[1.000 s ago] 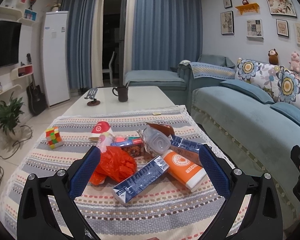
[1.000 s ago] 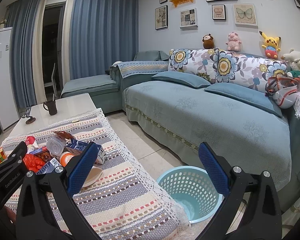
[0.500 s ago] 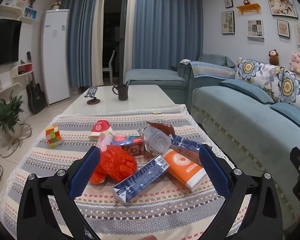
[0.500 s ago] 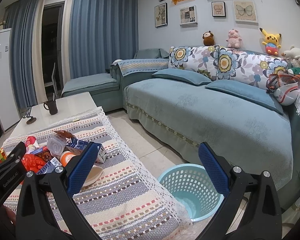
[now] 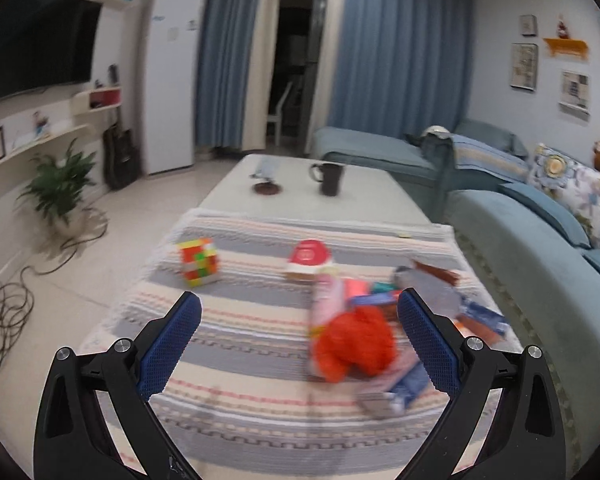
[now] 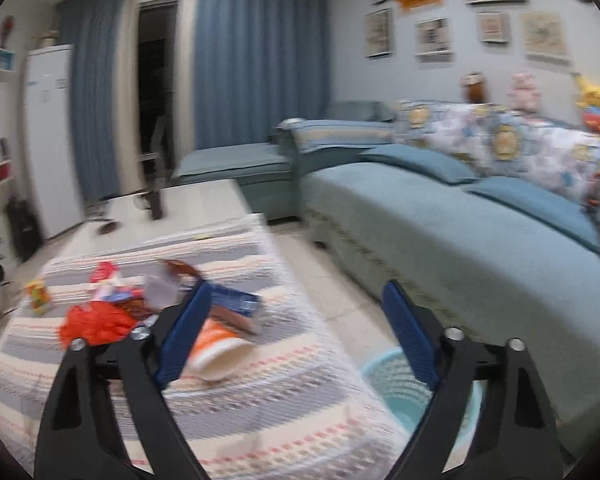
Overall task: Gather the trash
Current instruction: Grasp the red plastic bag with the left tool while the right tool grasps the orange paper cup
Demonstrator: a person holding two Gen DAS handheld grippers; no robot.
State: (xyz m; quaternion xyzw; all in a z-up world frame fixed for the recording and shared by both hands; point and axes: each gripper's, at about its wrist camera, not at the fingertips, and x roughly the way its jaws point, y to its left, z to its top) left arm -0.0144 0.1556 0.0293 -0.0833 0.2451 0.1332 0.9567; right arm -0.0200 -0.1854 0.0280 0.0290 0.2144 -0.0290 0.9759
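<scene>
Big striped cloth (image 5: 240,344) over the long table, blue sofa (image 6: 460,232) to the right. On the floor at the near right, a light blue basket (image 6: 384,376), partly behind the right gripper (image 6: 296,332). Trash pile (image 5: 380,320) on the right half of the cloth: crumpled red bag (image 5: 352,344), blurry boxes, orange cup (image 6: 216,344). Left gripper (image 5: 298,340) spread wide, nothing held, red bag just inside its right finger. Right gripper open, jaws just been closing a little, empty, orange cup just behind its left finger.
</scene>
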